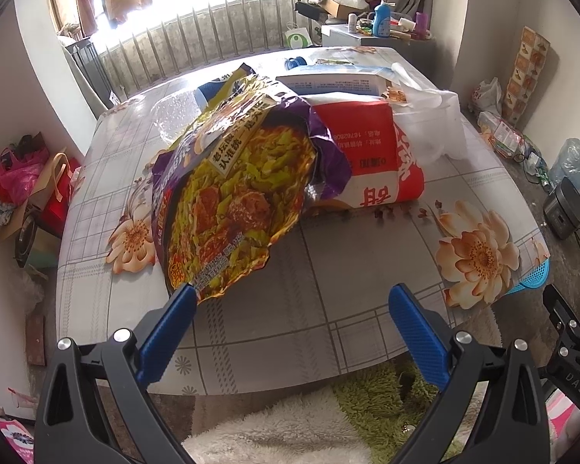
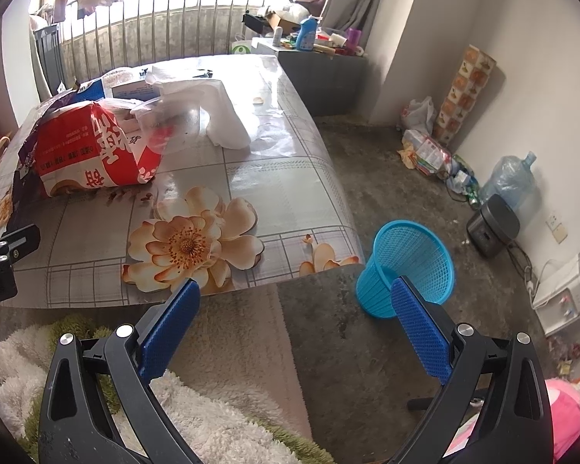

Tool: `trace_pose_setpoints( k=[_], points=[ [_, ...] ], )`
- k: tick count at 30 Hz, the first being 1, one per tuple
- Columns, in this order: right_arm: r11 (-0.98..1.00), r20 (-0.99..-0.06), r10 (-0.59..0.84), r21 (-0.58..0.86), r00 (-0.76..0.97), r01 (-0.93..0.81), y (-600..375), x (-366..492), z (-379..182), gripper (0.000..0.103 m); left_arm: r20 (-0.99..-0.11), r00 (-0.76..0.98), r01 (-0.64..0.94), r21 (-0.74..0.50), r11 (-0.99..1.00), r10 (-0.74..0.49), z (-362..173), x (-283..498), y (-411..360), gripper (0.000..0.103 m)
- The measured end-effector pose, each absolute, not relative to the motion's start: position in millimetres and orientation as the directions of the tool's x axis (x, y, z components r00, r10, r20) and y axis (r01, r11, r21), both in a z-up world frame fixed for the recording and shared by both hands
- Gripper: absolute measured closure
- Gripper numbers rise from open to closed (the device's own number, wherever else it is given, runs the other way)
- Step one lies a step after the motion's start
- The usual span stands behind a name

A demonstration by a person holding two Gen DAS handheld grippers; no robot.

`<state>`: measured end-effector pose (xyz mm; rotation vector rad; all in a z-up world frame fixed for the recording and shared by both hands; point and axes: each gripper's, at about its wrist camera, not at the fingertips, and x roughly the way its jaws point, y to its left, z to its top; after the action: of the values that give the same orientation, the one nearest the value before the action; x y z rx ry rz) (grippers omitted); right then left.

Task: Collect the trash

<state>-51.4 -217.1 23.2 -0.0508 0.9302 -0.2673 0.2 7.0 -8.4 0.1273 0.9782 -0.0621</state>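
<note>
"DAS" on black claw mount [image 1: 572,377]

table front [image 1: 328,301]: bare | behind: wrapper [image 1: 228,193], red bag [image 1: 367,154]

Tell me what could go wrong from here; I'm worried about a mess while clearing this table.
1. The left tongs are open, with only one finger at the noodle wrapper's crumpled corner; a pinch there may slip.
2. The wrapper leans on the red and white bag, with dark crumbs beside it; pulling could scatter them.
3. The blue basket sits on the floor past the table edge, so a drop could miss.
</note>
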Motion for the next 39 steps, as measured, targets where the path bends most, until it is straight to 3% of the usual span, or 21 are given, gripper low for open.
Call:
trace_pose_setpoints(
  k=[39],
  points=[
    [0.967, -0.785, -0.242, -0.149, 0.57, 0.205, -218.2, -49.6, 23.4, 0.008, -0.834, 0.552, 0.109, 0.093, 0.99, 0.018, -7.9, 1.2, 7.0, 0.006]
  ],
)
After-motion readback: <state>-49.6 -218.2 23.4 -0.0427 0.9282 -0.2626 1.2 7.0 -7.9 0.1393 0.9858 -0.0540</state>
